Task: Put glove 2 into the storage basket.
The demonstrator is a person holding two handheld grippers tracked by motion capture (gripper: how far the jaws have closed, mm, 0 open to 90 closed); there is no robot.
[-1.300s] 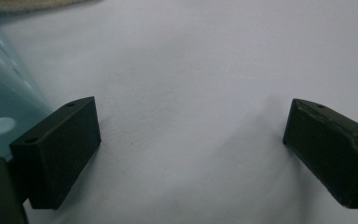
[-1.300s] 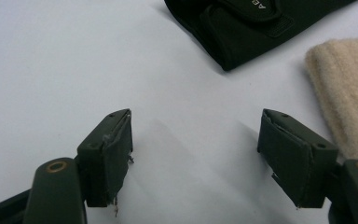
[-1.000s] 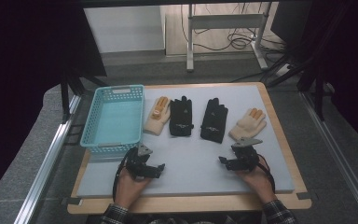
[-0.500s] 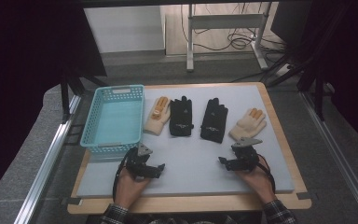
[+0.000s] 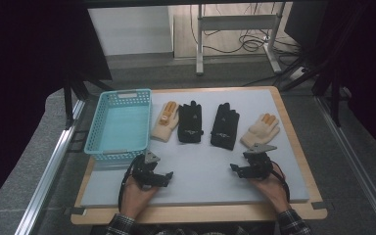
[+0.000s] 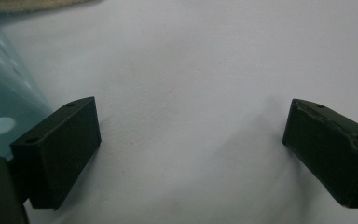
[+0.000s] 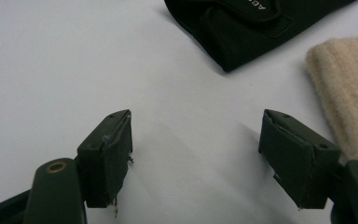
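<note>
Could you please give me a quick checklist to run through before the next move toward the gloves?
1. Left gripper open, nothing between the jaws: ok.
2. Right gripper open, nothing between the jaws: ok.
3. Four gloves lie in a row, none overlapping: right cream glove, right black glove, left black glove, left cream glove: ok.
4. Blue basket holds nothing: ok.
5. Right cream glove lies just ahead of the right gripper, not touched: ok.
6. Which glove goes first: cannot tell.

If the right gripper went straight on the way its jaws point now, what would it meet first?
Probably the cream glove, lying just ahead beside the right gripper's open jaws; the black glove lies farther on. Bare mat sits directly between the jaws, so which cuff comes first is hard to tell.
</note>
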